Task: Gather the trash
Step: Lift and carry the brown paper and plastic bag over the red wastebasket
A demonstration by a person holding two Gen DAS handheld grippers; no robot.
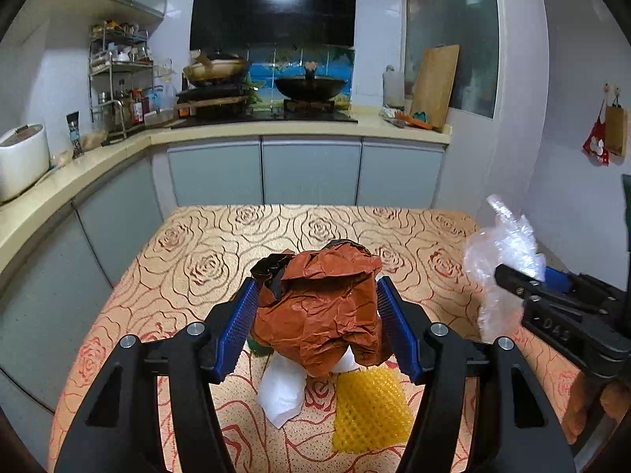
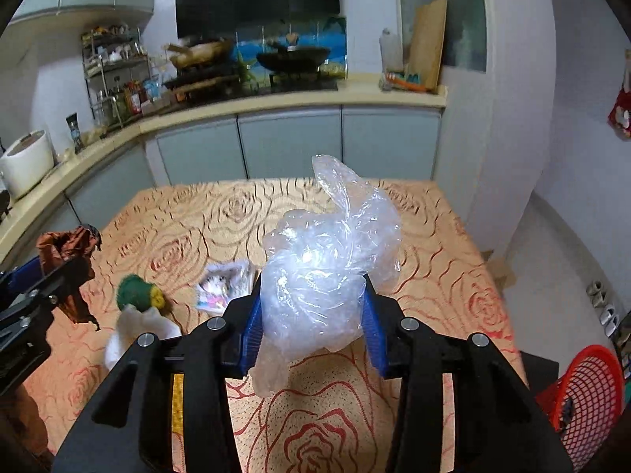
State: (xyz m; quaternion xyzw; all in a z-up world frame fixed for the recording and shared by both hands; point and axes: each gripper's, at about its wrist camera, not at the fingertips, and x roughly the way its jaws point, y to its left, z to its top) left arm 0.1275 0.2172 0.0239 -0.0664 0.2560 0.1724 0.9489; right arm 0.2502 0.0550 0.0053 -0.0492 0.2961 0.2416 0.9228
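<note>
A table under a rose-patterned orange tablecloth (image 1: 205, 260) spreads out below and ahead of both grippers, with the kitchen counter (image 1: 299, 126) and its stove beyond the far edge.

The left gripper (image 1: 315, 315) is closed onto a crumpled ball of brown paper (image 1: 319, 307) with a bit of black wrapping at its upper left; both blue pads press its sides and it sits lifted above the cloth. The right gripper (image 2: 311, 315) is likewise clamped on a bunched clear plastic bag (image 2: 327, 268), which bulges up past the fingertips and hangs down below them.

A red mesh basket (image 2: 587, 398) stands low to the right of the right gripper, off the table's edge.

Beneath the left gripper, on the cloth, lie a yellow foam net sleeve (image 1: 370, 410) and, just to its left, a crumpled white tissue (image 1: 282, 394). A green and yellow piece (image 2: 138, 291) rests left of the right gripper, touching the tissue's far side. Just beside the right gripper's left finger lies a small printed wrapper (image 2: 224, 287), white with pink marks, its print blurred.
</note>
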